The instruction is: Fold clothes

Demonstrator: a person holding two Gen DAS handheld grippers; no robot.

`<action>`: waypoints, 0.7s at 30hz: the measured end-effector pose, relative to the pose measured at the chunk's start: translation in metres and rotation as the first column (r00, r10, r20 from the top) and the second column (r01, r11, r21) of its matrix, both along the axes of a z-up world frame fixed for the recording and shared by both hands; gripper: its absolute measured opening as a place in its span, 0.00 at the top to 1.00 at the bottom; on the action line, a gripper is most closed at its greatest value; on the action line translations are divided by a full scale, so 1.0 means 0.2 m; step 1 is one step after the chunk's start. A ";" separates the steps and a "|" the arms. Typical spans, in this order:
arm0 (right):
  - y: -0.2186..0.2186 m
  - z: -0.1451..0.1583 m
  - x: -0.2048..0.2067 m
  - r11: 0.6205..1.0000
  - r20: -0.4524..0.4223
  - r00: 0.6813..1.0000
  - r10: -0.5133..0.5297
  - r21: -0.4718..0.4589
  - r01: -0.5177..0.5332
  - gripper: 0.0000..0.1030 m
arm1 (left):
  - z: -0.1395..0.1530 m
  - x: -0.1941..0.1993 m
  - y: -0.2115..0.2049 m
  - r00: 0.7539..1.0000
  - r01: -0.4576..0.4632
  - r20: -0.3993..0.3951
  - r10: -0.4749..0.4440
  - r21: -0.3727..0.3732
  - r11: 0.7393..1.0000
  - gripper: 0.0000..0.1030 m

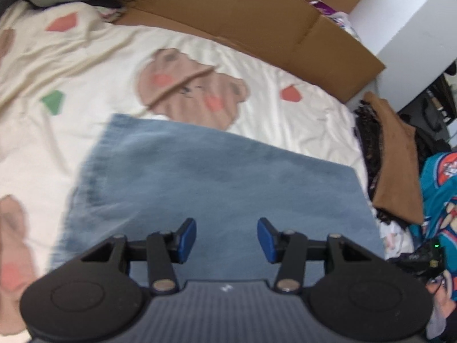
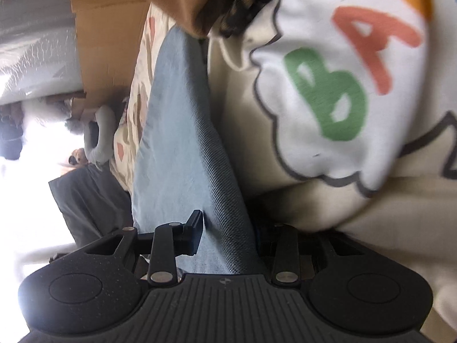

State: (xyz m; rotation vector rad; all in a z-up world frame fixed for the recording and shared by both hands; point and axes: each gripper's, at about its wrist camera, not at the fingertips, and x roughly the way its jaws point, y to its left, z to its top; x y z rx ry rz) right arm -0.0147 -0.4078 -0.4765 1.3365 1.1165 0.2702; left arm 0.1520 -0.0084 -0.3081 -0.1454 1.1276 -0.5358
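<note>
Mid-fold: one garment flattened, pile untouched.

Light blue denim garment [image 1: 217,188], folded into a flat slab on cream bear-print bedsheet [image 1: 257,65], directly below and ahead of left gripper [image 1: 226,240], jaws half apart, empty. Right gripper [image 2: 228,228] clamped on denim's thick edge. Brown and teal clothes [image 1: 400,157] heaped to the right, unfolded.
</note>
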 end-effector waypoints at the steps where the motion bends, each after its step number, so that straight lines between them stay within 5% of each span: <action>1: 0.01 0.00 0.01 1.000 -0.001 1.000 0.005 0.003 -0.005 0.65 | -0.01 0.00 -0.04 1.000 0.014 0.002 -0.014 -0.011 1.000 0.52; 7: 0.01 0.00 0.00 1.000 -0.010 1.000 0.001 -0.016 -0.001 0.70 | -0.09 -0.03 -0.17 0.999 0.049 -0.014 -0.050 -0.025 0.998 0.53; 12: 0.02 0.01 0.01 0.999 -0.005 1.000 0.030 -0.031 -0.030 0.71 | -0.16 -0.08 -0.23 0.997 0.066 -0.046 -0.067 -0.022 0.998 0.67; 14: 0.01 0.01 0.01 0.999 -0.006 0.999 0.032 -0.027 -0.032 0.71 | -0.18 -0.12 -0.24 0.995 0.079 -0.061 -0.081 -0.026 0.997 0.87; 21: 0.02 0.02 0.00 0.999 -0.003 1.000 0.027 -0.035 -0.027 0.77 | -0.25 -0.22 -0.30 0.984 0.138 -0.111 -0.138 -0.007 0.990 0.98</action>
